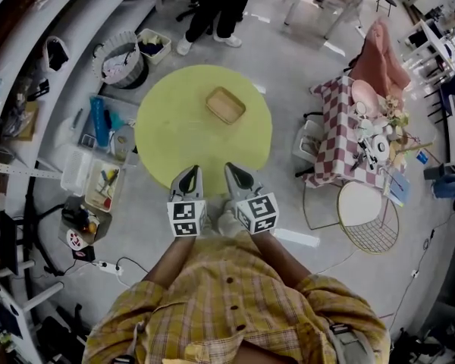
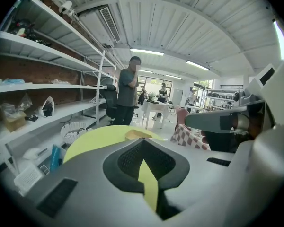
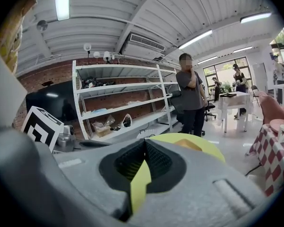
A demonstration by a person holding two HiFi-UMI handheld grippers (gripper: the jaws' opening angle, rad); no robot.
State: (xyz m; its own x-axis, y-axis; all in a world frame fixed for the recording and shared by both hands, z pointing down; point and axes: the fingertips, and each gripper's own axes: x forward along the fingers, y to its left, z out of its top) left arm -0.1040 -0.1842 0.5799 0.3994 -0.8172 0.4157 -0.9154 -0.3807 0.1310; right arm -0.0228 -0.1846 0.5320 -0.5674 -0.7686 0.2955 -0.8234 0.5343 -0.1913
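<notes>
The round yellow-green table (image 1: 174, 131) is standing in the middle of the floor, and both tools are hovering over its 6 o'clock edge. A person (image 1: 212, 6) is standing at 12 o'clock of it and a checkered table (image 1: 334, 127) at 3 o'clock. The left tool (image 1: 188, 177) is holding its jaws pressed together, with nothing between them. The right tool (image 1: 235, 173), just beside it, is doing the same. The small wooden tray (image 1: 225, 105) is lying on the round table toward 1 o'clock from its centre, well apart from both tools.
</notes>
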